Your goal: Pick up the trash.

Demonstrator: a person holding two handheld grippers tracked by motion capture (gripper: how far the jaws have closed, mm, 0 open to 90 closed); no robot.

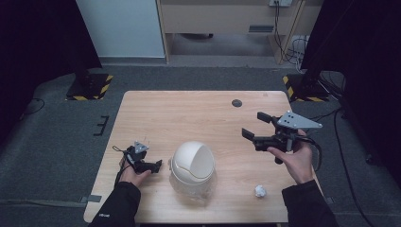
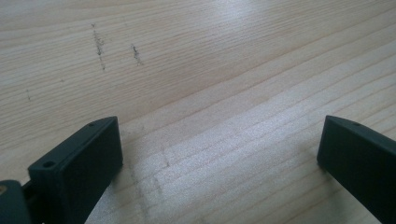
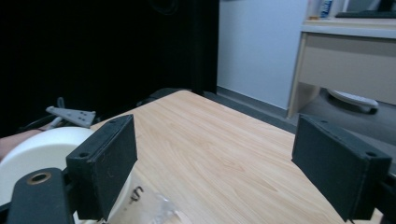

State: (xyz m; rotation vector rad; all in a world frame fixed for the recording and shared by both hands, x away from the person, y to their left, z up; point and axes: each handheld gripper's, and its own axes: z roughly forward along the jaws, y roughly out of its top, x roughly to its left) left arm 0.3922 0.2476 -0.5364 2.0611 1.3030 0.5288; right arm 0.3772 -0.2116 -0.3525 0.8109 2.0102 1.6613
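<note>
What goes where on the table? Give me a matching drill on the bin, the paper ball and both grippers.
Things:
1. white domed bin
2. crumpled paper ball
3. left gripper
4. right gripper

Places:
A. raised above the table's right side, open
B. near edge, right of the bin
C. low by the bin's left side, open
D. middle of the near half

Pairs: 1-D, 2-B, 3-C, 4-A

Bare table [image 1: 203, 113] beyond the domed bin [image 1: 193, 166], paper ball [image 1: 260, 191] front-right
</note>
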